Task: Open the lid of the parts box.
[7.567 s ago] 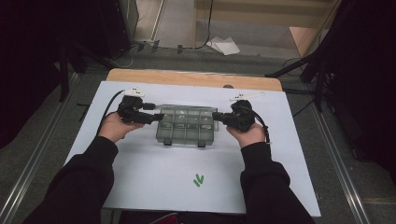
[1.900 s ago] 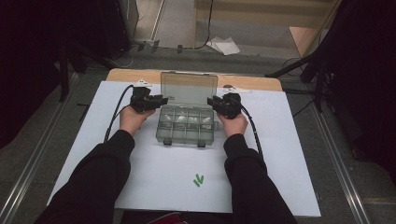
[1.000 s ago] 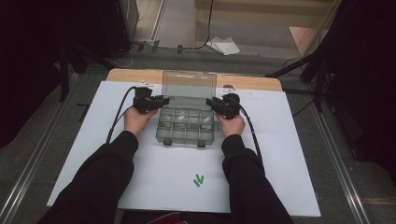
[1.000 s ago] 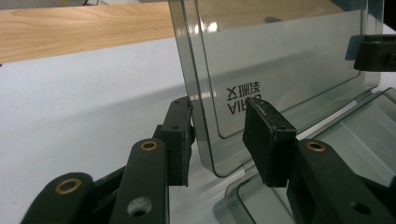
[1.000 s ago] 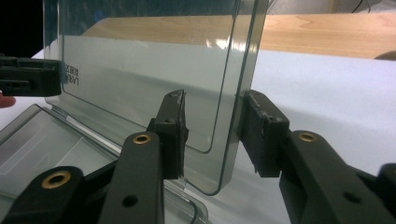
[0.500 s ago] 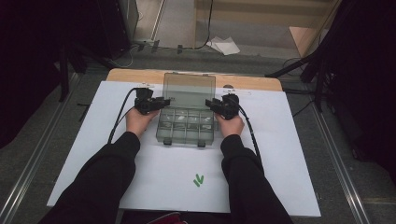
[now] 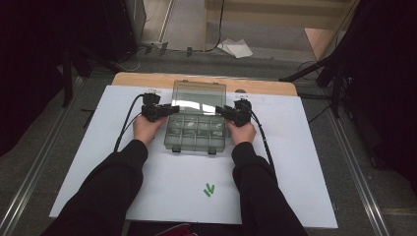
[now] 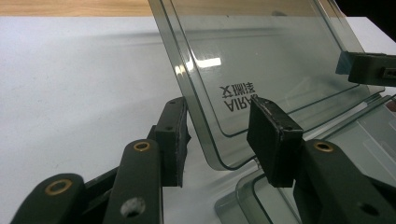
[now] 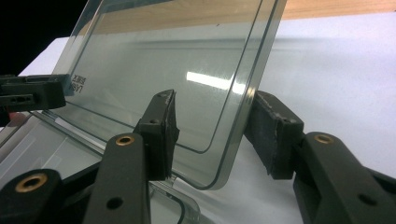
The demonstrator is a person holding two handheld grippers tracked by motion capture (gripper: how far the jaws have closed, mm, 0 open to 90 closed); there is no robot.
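A clear plastic compartment box [image 7: 196, 135] sits on the white sheet [image 7: 305, 162] with its lid [image 7: 199, 96] raised and leaning back. My left gripper [image 7: 169, 110] is at the lid's left lower corner, my right gripper [image 7: 221, 112] at its right lower corner. In the left gripper view, my left gripper [image 8: 219, 135] is open, its jaws straddling the lid [image 8: 261, 56] edge with a gap on the inner side. In the right gripper view, my right gripper [image 9: 217, 135] is likewise open around the lid [image 9: 163, 60] edge. The compartments' contents are unclear.
A small green mark [image 7: 209, 189] lies on the sheet near the front. The wooden table edge [image 7: 147, 78] runs behind the box. Cables trail from both grippers. Crumpled paper [image 7: 236, 47] lies on the floor beyond, and dark stands flank the table.
The box was closed with the grippers at its sides; now the lid is up and leaning back. Both hands moved toward the rear corners, and in the last second the lid tilted slightly further.
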